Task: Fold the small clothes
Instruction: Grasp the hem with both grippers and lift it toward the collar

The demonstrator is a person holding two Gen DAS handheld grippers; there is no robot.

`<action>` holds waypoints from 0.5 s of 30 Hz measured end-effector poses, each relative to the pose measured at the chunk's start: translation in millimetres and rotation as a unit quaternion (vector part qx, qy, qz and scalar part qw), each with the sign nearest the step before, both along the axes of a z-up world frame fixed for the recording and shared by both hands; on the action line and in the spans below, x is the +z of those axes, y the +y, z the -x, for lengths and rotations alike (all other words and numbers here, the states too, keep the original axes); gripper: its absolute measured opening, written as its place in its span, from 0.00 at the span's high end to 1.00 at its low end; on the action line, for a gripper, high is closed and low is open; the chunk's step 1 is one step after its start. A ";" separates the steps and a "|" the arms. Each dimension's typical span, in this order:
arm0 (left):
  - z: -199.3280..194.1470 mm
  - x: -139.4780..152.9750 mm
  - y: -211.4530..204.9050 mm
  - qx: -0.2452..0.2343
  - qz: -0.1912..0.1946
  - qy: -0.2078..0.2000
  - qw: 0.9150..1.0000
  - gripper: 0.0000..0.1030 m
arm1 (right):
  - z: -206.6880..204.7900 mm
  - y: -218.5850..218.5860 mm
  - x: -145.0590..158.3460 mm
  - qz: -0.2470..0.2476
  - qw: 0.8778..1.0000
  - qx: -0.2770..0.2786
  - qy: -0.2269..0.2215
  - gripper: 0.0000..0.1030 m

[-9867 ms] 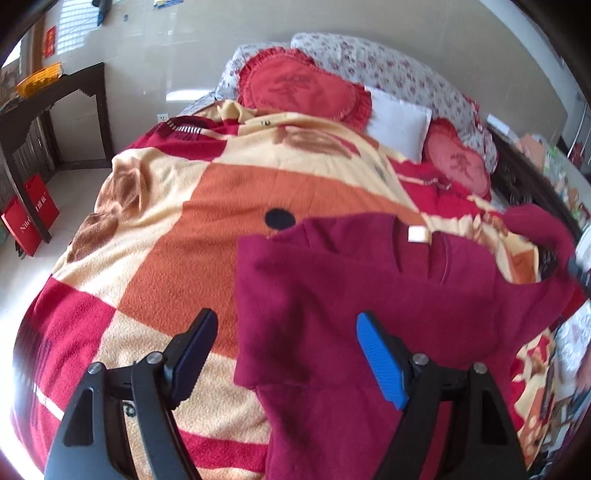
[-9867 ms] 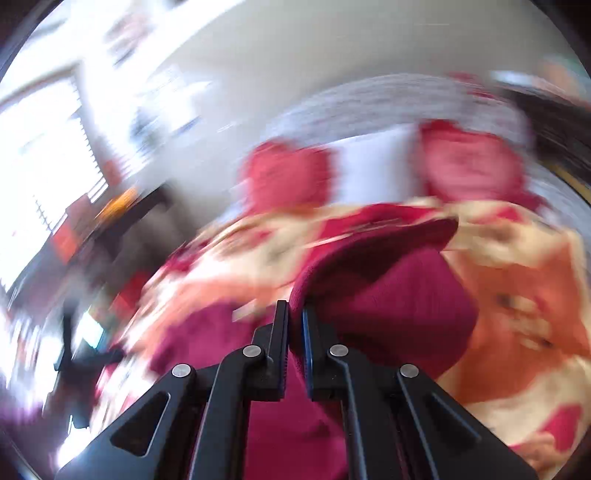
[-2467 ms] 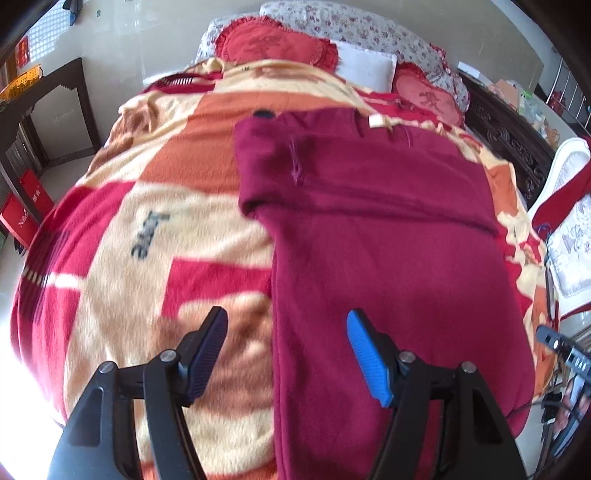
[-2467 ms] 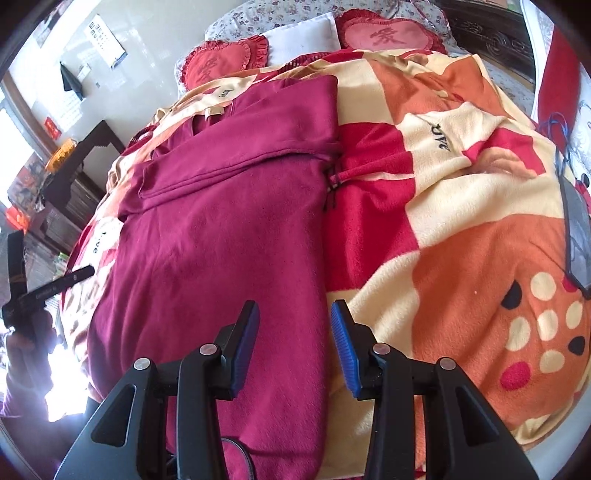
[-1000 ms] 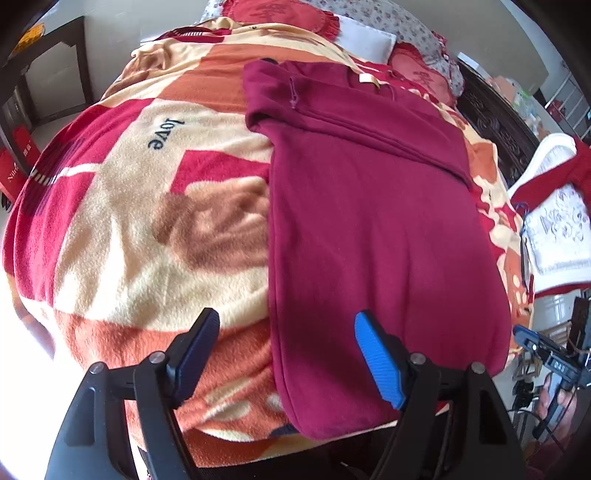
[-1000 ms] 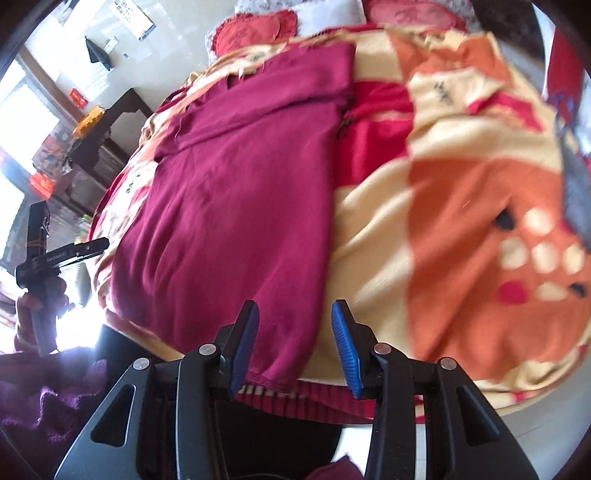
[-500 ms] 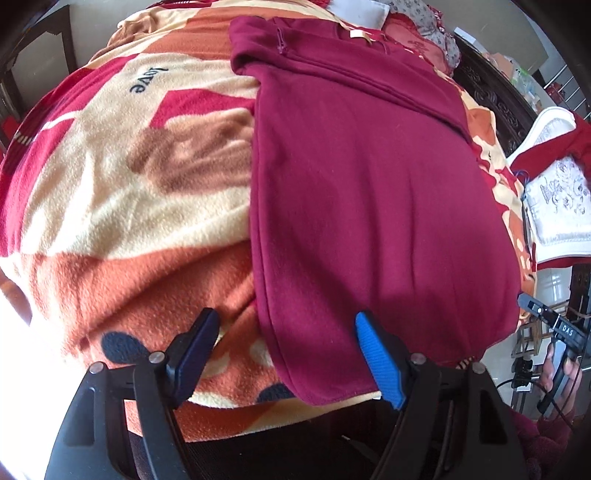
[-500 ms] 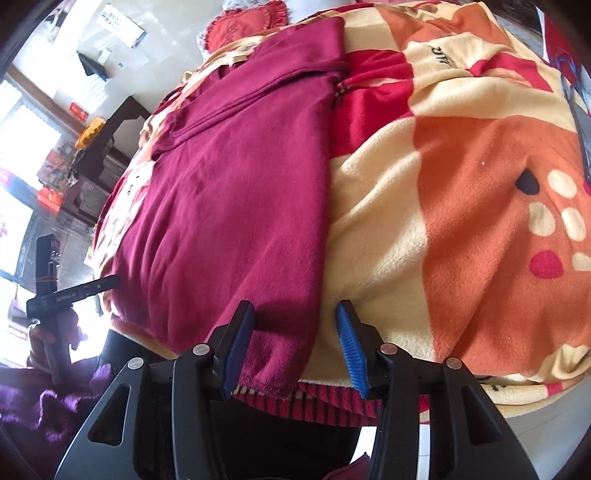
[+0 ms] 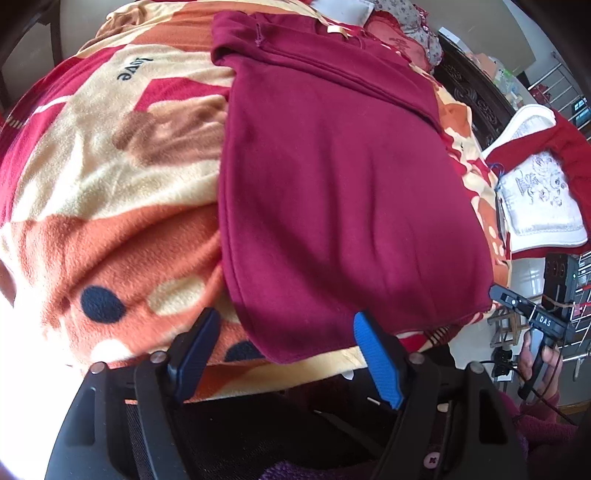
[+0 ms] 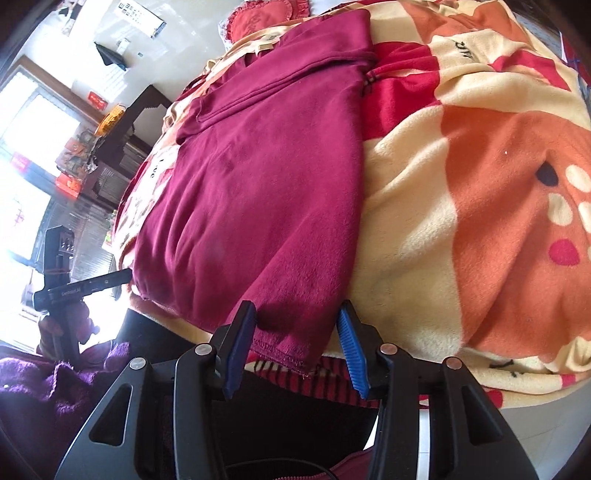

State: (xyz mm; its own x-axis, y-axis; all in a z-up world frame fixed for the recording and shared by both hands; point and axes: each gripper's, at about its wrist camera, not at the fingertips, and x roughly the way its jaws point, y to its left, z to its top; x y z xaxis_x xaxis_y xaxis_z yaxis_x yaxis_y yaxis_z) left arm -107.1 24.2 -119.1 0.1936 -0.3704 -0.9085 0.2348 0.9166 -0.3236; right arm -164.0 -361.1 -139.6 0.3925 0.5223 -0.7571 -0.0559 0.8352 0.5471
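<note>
Maroon sweater (image 9: 340,184) lies flat on a fleece blanket (image 9: 110,192) patterned in orange, cream and red, its sleeves folded across the chest and its hem draped over the near edge of the bed. Left gripper (image 9: 284,354) hovers wide open at the hem's left corner, holding nothing. Right gripper (image 10: 295,339) is also open, its fingers straddling the hem's right corner without pinching it. Red heart cushions (image 10: 258,18) sit at the far end; a white embroidered cloth (image 9: 539,199) lies beside the bed.
</note>
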 end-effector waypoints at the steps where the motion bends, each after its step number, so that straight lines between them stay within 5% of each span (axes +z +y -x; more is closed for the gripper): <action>1: 2.9 3.9 -2.0 -0.005 0.000 -0.009 1.000 0.29 | 0.1 0.0 -0.5 -0.002 1.000 -0.001 0.001 0.72; 4: 7.0 14.6 -3.9 -0.026 -0.004 -0.035 0.999 0.27 | 1.9 -1.5 -0.7 -0.006 1.000 -0.005 0.001 0.72; 10: -9.7 -19.1 -3.0 0.004 -0.005 0.024 1.000 0.27 | 0.0 -1.1 -6.5 -0.023 1.000 -0.013 0.002 0.72; 15: -17.4 -25.7 -8.9 0.013 0.026 0.023 0.999 0.27 | -0.1 0.3 -4.7 -0.024 1.000 -0.008 -0.006 0.72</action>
